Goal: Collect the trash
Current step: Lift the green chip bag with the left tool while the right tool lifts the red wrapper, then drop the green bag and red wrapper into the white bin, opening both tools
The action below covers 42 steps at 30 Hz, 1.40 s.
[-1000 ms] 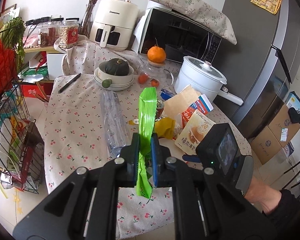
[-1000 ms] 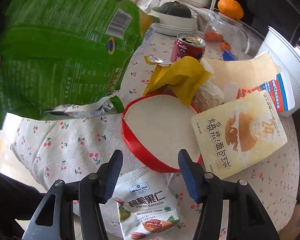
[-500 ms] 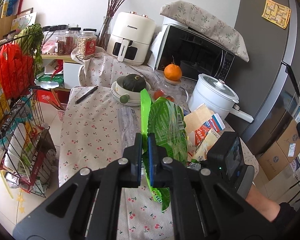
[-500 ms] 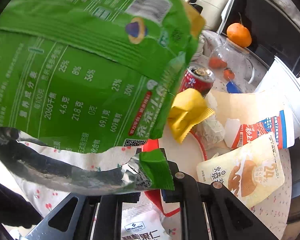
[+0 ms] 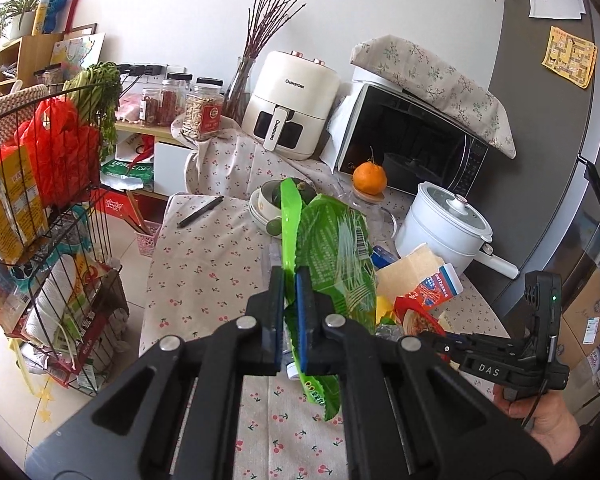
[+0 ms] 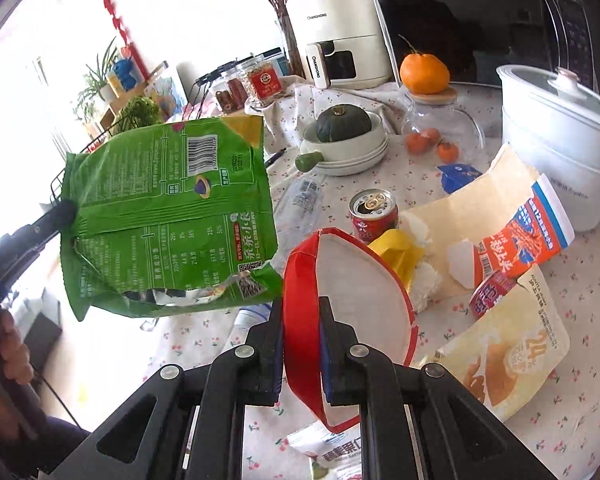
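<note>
Right now my left gripper (image 5: 289, 296) is clamped on the green snack bag (image 5: 332, 256), pinching its sealed edge between the blue pads so the bag hangs in the air above the cherry-print tablecloth (image 5: 208, 276). From the right wrist view the same bag shows its printed back and barcode, with the torn silver-lined mouth at the bottom, just left of my other tool.

My right gripper (image 6: 300, 344) has just been closing, and its pads now press on the rim of the red paper bowl (image 6: 340, 292). The bowl is tilted on edge, its white inside facing right, and it looks clear of the cloth, though I cannot tell that for sure.

Beyond the bowl more trash lies on the table: a crumpled yellow wrapper (image 6: 398, 252) touching the bowl's far rim, an opened red can (image 6: 374, 214) just behind it, a flattened milk carton (image 6: 516, 224), a pale yellow pouch (image 6: 512, 352) to the right, and a nut packet (image 6: 336, 456) beneath the gripper.

A white pot (image 6: 560, 140) stands behind the carton.
</note>
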Tool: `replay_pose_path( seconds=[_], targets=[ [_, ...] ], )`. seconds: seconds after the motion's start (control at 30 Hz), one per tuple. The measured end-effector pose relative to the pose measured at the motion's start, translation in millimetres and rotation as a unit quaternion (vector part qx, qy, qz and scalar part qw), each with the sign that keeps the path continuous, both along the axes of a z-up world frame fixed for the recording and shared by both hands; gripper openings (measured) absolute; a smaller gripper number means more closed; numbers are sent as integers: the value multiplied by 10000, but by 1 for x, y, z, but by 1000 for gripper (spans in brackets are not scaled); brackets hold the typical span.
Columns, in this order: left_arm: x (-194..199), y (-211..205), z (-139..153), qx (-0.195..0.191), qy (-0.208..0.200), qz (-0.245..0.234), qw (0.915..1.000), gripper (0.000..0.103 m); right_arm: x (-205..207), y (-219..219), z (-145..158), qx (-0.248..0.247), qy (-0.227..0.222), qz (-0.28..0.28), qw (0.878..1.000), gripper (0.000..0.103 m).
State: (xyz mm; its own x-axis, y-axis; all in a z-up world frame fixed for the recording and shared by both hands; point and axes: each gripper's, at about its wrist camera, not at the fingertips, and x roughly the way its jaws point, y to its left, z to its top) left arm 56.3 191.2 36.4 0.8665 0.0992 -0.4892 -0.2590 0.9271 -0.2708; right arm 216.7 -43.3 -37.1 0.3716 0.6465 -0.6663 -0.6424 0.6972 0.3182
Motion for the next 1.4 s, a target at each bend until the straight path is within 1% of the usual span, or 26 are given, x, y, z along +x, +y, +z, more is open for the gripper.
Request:
replay_pose_path(
  seconds=[0.07, 0.2, 0.27, 0.37, 0.43, 0.53, 0.6, 0.67, 0.8, 0.9, 0.97, 1.03, 1.2, 1.27, 1.4],
  targets=[
    [2, -3, -1, -7, 38, -46, 10000, 6, -1, -10, 3, 142, 119, -35, 9998, 15],
    [6, -14, -4, -39, 105, -279, 9995, 6, -16, -32, 25, 273, -1, -164, 9995, 15],
    [9, -23, -5, -113, 136, -464, 9988, 6, -29, -51, 39, 229, -123, -312, 9992, 15],
    [16, -40, -6, -323, 176, -813, 9960, 6, -38, -82, 51, 126, -287, -572, 9979, 15],
    [21, -57, -7, -445, 206, -1092, 9928, 6, -46, -109, 57, 15, -373, -796, 9961, 15],
    [30, -92, -7, -449, 271, -1547, 9866, 6, -58, -153, 63, -258, -454, -1206, 9913, 15],
    [36, -121, -10, -434, 352, -1868, 9808, 6, -65, -184, 62, -407, -413, -1521, 9867, 15],
    [43, -152, -14, -425, 479, -2212, 9731, 6, -72, -214, 61, -558, -349, -1848, 9806, 15],
    [52, -221, -30, -283, 791, -2900, 9533, 6, -88, -268, 58, -754, -236, -2393, 9677, 15],
    [53, -267, -45, -184, 1049, -3341, 9365, 6, -97, -300, 52, -869, -109, -2692, 9591, 15],
    [54, -295, -55, -100, 1206, -3560, 9266, 6, -102, -316, 47, -947, 13, -2851, 9538, 15],
    [54, -319, -65, 56, 1312, -3708, 9194, 6, -107, -331, 40, -994, 144, -2970, 9496, 15],
    [57, -367, -93, 475, 1612, -3913, 9048, 6, -111, -358, 17, -1155, 647, -3228, 9372, 15],
    [58, -380, -104, 637, 1732, -3928, 9009, 7, -109, -365, 8, -1173, 866, -3290, 9330, 15],
    [63, -395, -120, 947, 1866, -3908, 8964, 7, -108, -368, -8, -1345, 1083, -3319, 9274, 15]
  ],
)
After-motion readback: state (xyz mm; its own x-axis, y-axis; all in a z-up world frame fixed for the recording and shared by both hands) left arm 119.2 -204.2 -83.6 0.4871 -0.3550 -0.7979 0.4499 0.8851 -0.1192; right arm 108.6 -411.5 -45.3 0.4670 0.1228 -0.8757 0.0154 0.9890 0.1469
